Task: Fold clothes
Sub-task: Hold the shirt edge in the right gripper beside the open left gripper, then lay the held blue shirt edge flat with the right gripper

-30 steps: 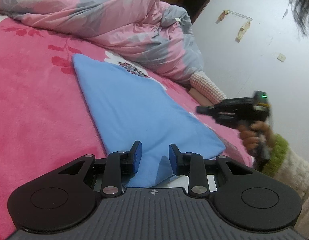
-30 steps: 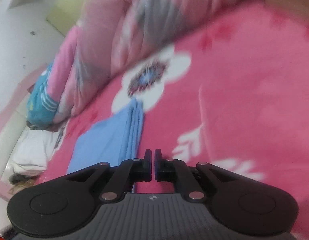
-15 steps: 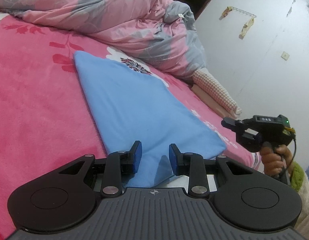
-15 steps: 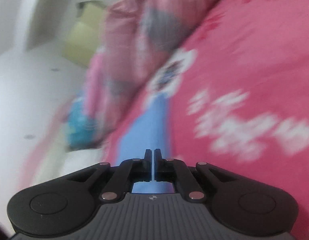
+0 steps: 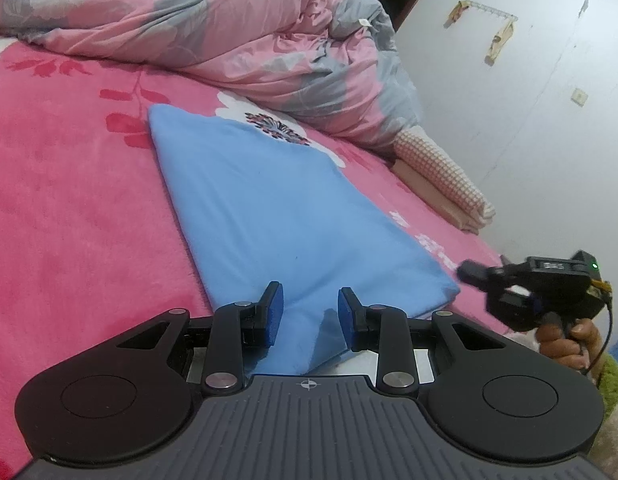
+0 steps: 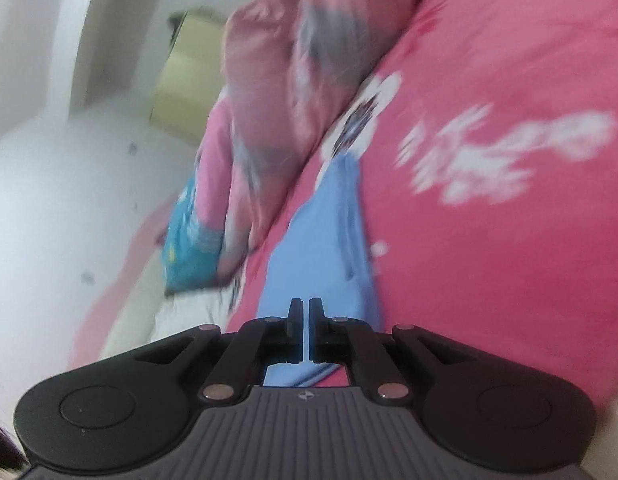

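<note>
My left gripper (image 5: pixel 310 314) stands partly open, blue pads (image 5: pixel 275 312) apart, gripping nothing, over the near edge of the folded light-blue cloth garment (image 5: pixel 277 208). My right gripper (image 6: pixel 305 330) is pinched closed on nothing, just off that garment's right corner. The garment lies flat on the fuzzy pink flowered blanket (image 5: pixel 69 200); a rumpled pink-and-grey quilt (image 5: pixel 237 36) is heaped beyond.
</note>
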Demonstrator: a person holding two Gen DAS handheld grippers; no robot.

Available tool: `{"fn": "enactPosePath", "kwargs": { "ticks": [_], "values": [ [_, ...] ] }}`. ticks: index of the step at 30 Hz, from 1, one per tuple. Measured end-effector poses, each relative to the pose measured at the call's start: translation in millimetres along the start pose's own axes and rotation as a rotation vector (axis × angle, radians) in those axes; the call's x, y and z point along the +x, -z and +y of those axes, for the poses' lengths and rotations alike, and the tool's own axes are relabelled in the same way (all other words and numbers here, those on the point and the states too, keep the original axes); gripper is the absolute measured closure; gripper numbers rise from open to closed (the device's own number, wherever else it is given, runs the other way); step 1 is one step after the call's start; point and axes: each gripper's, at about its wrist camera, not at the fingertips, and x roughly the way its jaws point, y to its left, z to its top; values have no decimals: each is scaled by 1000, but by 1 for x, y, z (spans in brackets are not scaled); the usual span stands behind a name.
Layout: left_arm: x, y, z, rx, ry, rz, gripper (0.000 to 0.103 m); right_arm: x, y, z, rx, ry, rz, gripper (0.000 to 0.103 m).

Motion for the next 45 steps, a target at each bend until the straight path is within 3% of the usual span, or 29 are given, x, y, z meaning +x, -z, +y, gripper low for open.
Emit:
{"fn": "enactPosePath", "kwargs": {
  "ticks": [2,4,8,11,14,20,26,29,45],
  "values": [
    [-3,2,-3,25,-16,-1,72,12,5,-11,15,83,38,103],
    [-7,4,-6,47,-30,-2,72,-1,10,-24,80,58,15,103],
    [-16,7,-10,86,-58,-1,71,-31,16,-8,47,147,-12,103],
    [-26,6,-18,126,-109,-11,65,-36,16,7,19,104,-27,102],
    [-33,4,-27,173,-152,-34,60,-12,8,24,-49,35,-33,102],
    [-18,1,-41,238,-219,-19,57,36,12,72,-439,157,-72,102],
    [-2,15,-54,348,-307,28,53,49,67,78,-786,379,-81,102],
    [-2,19,-58,370,-328,26,50,46,89,76,-877,410,-111,100],
    [2,20,-64,362,-362,31,46,46,92,75,-897,402,-130,98]
  ]
}}
